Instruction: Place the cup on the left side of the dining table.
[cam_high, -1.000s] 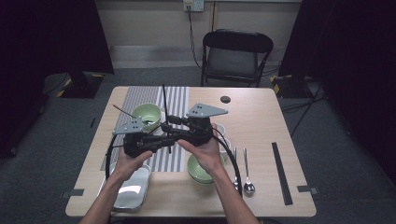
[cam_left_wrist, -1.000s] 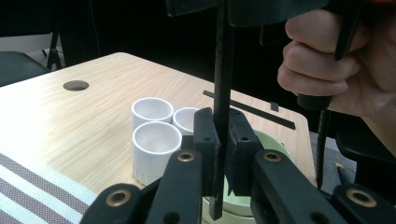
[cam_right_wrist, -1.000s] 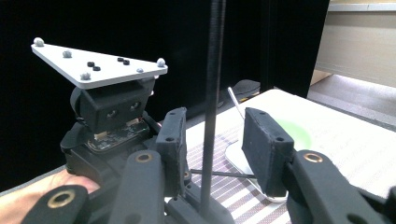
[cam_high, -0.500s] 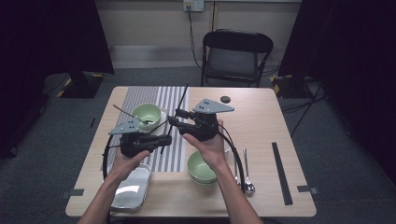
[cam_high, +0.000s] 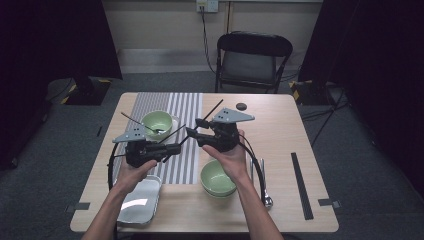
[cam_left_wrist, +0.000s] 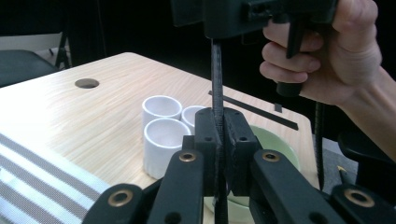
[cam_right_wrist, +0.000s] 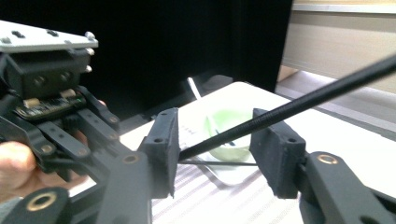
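A thin black rod (cam_high: 212, 110) slants through the air between my two grippers above the middle of the table. My left gripper (cam_high: 176, 146) points right and is shut on the rod (cam_left_wrist: 216, 79), which stands straight up out of its closed pads (cam_left_wrist: 219, 126). My right gripper (cam_high: 192, 131) faces it from the right. Its jaws have just been opening. In the right gripper view the rod (cam_right_wrist: 299, 100) crosses the gap of that gripper (cam_right_wrist: 215, 140), close to the left pad (cam_right_wrist: 163, 149), and the right pad stands clear of it.
On the striped mat (cam_high: 185, 107) stands a green bowl (cam_high: 157, 122) with another thin stick in it. A second green bowl (cam_high: 217, 177), a metal tray (cam_high: 137, 202), a spoon (cam_high: 265, 185) and a black strip (cam_high: 301, 185) lie near the front. White cups (cam_left_wrist: 161, 140) stand below the grippers.
The rod has tipped from upright to leaning right. The right gripper has drawn slightly right, away from the left gripper, which has stayed about where it was.
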